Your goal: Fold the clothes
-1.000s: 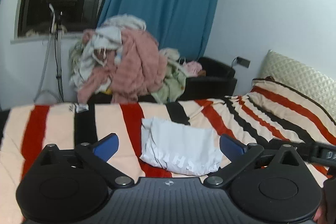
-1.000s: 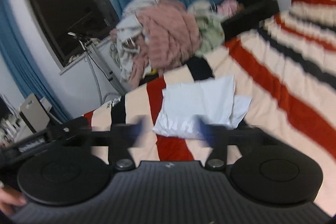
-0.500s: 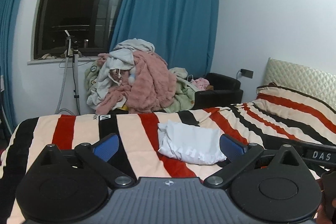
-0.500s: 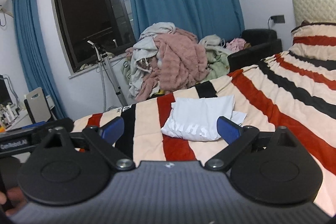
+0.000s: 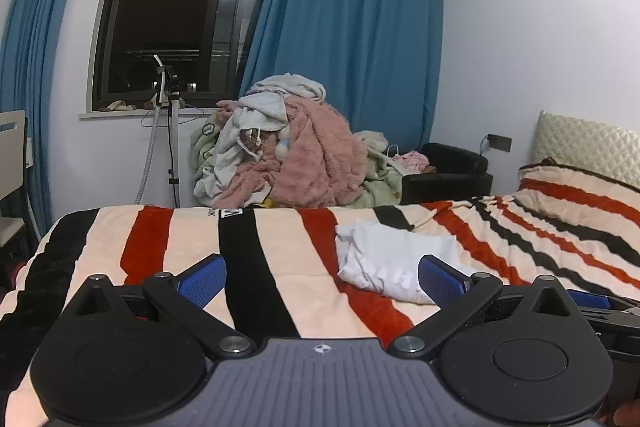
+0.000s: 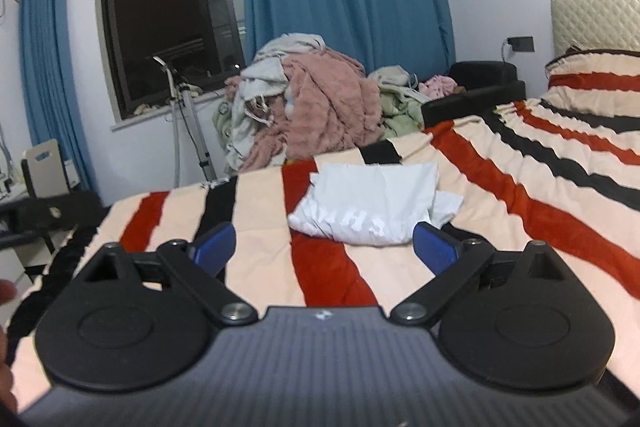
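Pink-and-grey clothes heap [image 5: 288, 147] behind bed [image 5: 168, 247]

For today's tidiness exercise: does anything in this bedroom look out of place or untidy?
Yes. A heap of clothes sits jumbled past the bed's far edge, unfolded. On the striped blanket, the white garment lies folded but rumpled, one edge sticking out.

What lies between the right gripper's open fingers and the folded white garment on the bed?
Only bare striped blanket lies between the right gripper and the white garment; the right wrist view shows it.

Blue curtains [image 5: 352, 27] flank a dark window [image 5: 176, 7].
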Demonstrator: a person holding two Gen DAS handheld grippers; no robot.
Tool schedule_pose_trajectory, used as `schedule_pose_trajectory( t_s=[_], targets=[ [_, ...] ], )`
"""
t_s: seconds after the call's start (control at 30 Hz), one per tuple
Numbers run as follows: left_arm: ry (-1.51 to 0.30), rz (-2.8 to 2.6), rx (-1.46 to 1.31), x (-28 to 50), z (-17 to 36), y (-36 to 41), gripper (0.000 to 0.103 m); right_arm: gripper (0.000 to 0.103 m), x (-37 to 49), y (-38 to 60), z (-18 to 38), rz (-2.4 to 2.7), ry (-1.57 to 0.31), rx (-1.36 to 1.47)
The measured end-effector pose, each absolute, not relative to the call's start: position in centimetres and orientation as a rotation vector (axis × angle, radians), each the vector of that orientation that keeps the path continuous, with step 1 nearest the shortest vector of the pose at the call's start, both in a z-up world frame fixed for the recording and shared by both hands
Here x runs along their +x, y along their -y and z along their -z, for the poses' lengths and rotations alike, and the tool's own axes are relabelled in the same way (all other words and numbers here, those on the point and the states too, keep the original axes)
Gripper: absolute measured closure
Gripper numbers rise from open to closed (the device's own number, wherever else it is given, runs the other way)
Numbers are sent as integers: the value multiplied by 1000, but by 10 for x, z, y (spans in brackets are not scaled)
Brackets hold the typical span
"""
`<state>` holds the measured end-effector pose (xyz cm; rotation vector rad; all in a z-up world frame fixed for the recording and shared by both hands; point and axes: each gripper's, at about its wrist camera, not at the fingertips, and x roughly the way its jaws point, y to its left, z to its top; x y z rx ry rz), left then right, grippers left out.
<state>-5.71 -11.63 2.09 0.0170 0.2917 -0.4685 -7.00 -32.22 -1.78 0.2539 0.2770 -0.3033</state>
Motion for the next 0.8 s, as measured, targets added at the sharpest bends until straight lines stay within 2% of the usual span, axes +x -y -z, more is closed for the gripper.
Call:
schedule_pose_trajectory(
  t_s=[0.8],
  targets=[
    [-352, 428, 47, -45, 7, 123, 0, 6, -55, 313, 40, 374, -339, 184]
  ],
)
